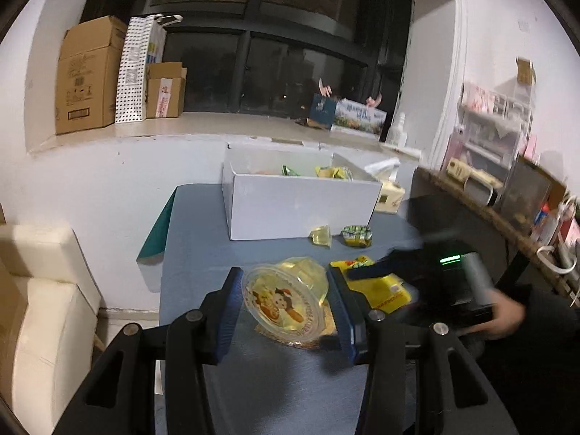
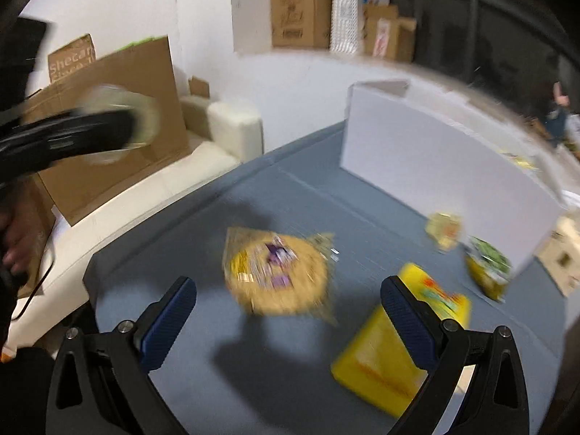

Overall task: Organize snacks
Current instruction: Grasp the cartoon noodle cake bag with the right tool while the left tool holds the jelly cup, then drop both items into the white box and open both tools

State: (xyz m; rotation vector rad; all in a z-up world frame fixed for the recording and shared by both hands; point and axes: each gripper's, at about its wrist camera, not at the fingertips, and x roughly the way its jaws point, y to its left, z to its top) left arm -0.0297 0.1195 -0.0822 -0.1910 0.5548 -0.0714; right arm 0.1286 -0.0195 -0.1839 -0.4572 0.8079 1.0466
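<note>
My left gripper (image 1: 286,304) is shut on a clear jelly cup with a cartoon lid (image 1: 284,299) and holds it above the grey table; the cup also shows, blurred, at the upper left of the right wrist view (image 2: 119,123). My right gripper (image 2: 288,311) is open and empty above the table, over a tan cracker packet (image 2: 279,275). A yellow snack bag (image 2: 398,344) lies by its right finger and shows in the left wrist view (image 1: 384,286). A small jelly cup (image 1: 320,235) and a green-topped cup (image 1: 357,235) sit before the white box (image 1: 301,206), which holds several snacks.
The table (image 1: 275,380) ends at a wall on the left, with cream cushions (image 1: 40,308) beside it. A dark shelf with clutter (image 1: 507,199) stands to the right. Cardboard boxes (image 1: 87,76) sit on the window ledge. A leaning cardboard sheet (image 2: 119,123) stands left of the table.
</note>
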